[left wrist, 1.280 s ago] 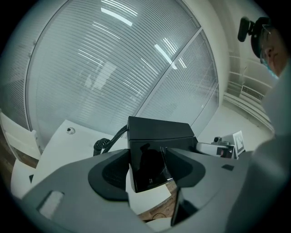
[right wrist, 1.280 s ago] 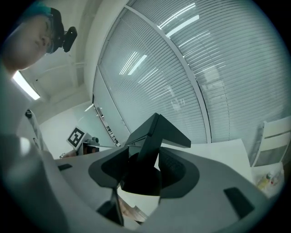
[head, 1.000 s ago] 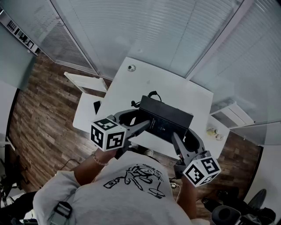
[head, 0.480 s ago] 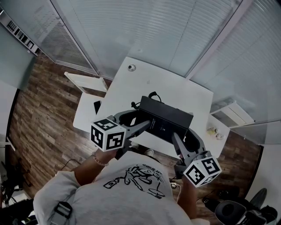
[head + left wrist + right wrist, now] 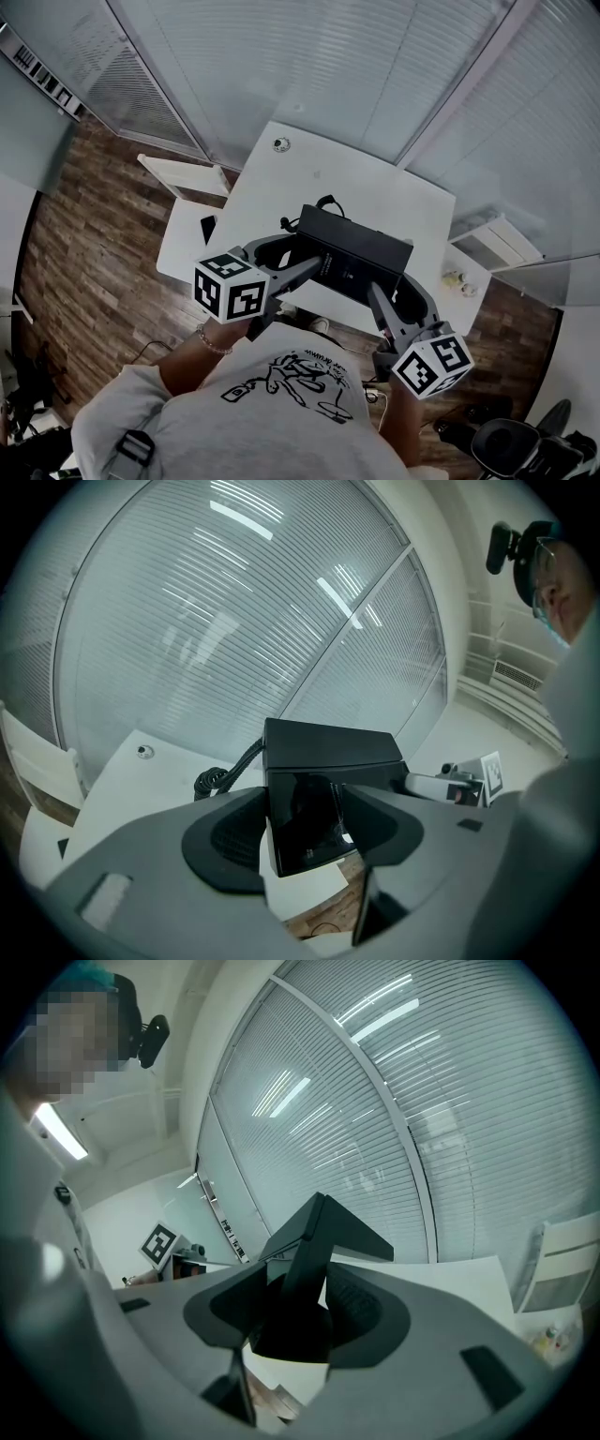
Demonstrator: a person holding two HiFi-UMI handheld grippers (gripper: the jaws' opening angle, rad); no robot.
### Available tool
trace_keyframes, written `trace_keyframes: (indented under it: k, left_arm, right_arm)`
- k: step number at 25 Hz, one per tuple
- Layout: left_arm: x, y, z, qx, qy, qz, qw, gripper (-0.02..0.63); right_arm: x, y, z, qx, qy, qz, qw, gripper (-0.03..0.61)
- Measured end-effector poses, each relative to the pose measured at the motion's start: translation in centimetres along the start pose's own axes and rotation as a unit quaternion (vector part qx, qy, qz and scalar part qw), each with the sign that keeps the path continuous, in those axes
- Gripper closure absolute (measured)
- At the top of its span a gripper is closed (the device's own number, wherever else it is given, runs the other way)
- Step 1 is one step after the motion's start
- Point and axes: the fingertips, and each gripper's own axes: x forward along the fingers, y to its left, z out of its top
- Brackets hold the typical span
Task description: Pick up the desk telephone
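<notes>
The black desk telephone (image 5: 352, 251) hangs between my two grippers, over the near edge of the white table (image 5: 375, 192). My left gripper (image 5: 298, 253) is shut on its left end, and my right gripper (image 5: 389, 284) is shut on its right end. In the left gripper view the telephone (image 5: 323, 761) fills the gap of the left gripper (image 5: 305, 817), both pads against its sides. The right gripper view shows the right gripper (image 5: 295, 1312) clamped on a tilted corner of the telephone (image 5: 319, 1232). A coiled cord (image 5: 326, 201) trails from the telephone's far side.
A small round fitting (image 5: 280, 144) sits at the table's far left corner. A white chair (image 5: 183, 175) stands left of the table. A white shelf (image 5: 492, 244) is at the right, with small items (image 5: 457, 281) below it. Glass walls with blinds close the far side. An office chair (image 5: 511, 450) is at bottom right.
</notes>
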Motion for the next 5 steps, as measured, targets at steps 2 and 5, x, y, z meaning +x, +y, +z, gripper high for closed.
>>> trace_keyframes:
  k: [2, 5]
  left_arm:
    - [-0.6, -0.2, -0.2, 0.001, -0.001, 0.000, 1.0000, 0.360]
    - [-1.4, -0.4, -0.4, 0.002, -0.003, 0.000, 1.0000, 0.360]
  right_arm:
    - [-0.2, 0.6, -0.1, -0.001, -0.001, 0.000, 1.000, 0.391]
    - [-0.6, 1.4, -0.2, -0.002, -0.002, 0.000, 1.000, 0.391]
